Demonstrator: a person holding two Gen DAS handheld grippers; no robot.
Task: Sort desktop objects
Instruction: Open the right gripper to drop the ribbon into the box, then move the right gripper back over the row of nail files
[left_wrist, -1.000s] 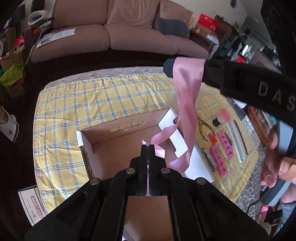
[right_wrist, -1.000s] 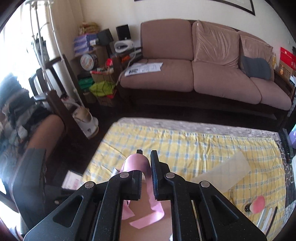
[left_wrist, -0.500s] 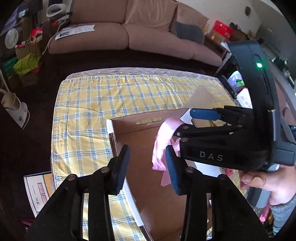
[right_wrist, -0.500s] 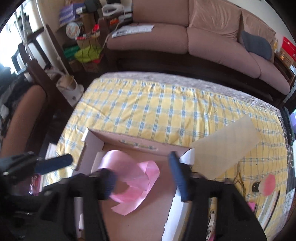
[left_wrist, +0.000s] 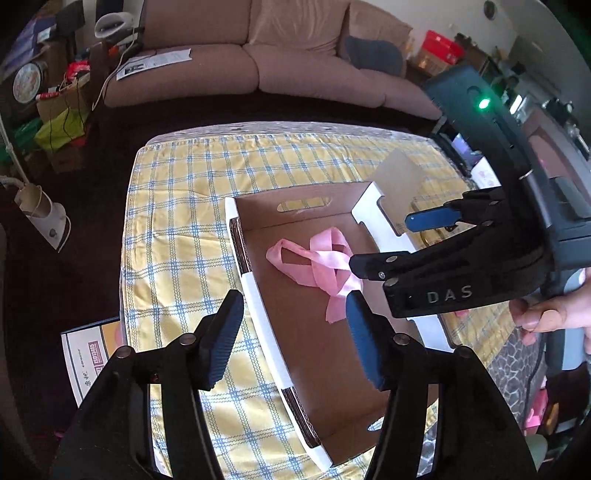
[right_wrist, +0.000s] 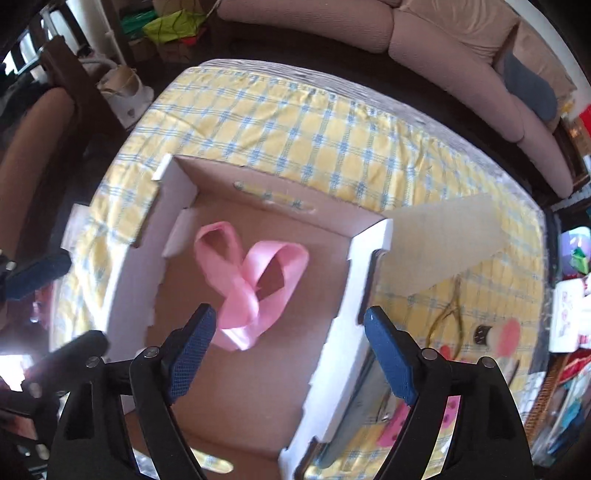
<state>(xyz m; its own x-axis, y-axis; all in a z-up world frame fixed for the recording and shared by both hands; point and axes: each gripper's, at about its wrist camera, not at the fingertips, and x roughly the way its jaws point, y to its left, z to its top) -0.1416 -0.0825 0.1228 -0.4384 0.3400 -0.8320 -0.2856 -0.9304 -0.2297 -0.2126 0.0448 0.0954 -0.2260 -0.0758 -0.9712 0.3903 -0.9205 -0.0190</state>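
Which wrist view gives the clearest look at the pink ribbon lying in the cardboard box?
The right wrist view: the pink ribbon lies near frame centre, loops fully visible on the cardboard box floor. In the left wrist view the ribbon looks smaller, and the right gripper covers its right end.

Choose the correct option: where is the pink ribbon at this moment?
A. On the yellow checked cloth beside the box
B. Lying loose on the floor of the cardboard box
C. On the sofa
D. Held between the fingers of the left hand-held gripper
B: the pink ribbon lies looped on the floor of the cardboard box, and both hand-held grippers, left and right, are open and empty.
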